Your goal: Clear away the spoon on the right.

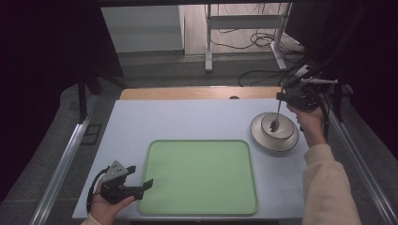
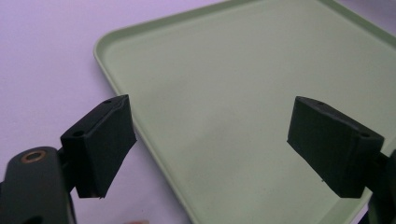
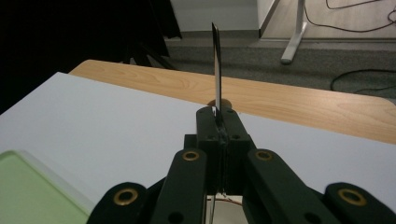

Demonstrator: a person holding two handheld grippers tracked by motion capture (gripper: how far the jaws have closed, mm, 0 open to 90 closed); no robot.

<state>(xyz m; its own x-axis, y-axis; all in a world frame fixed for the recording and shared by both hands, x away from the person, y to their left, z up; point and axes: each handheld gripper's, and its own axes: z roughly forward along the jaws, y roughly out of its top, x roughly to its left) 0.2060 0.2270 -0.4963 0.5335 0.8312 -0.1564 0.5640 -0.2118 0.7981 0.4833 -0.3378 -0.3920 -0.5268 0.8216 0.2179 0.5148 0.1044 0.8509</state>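
A metal spoon [image 1: 276,121] hangs with its scoop down inside a stack of steel bowls [image 1: 274,131] at the right of the table. My right gripper [image 1: 283,96] is shut on the spoon's handle above the bowls. In the right gripper view the thin handle [image 3: 216,70] sticks up from between the closed jaws of that gripper [image 3: 219,122]. My left gripper [image 1: 140,179] rests open at the front left, its fingers reaching over the left edge of a light green tray [image 1: 202,178]. The left gripper view shows nothing between the two pads [image 2: 105,140], with the green tray [image 2: 224,93] beneath them.
A white mat [image 1: 187,122] covers the wooden table [image 1: 197,93], whose bare strip runs along the far edge. Metal rails [image 1: 61,164] flank the table on both sides. Beyond it are desk legs [image 1: 209,42] and cables on the floor.
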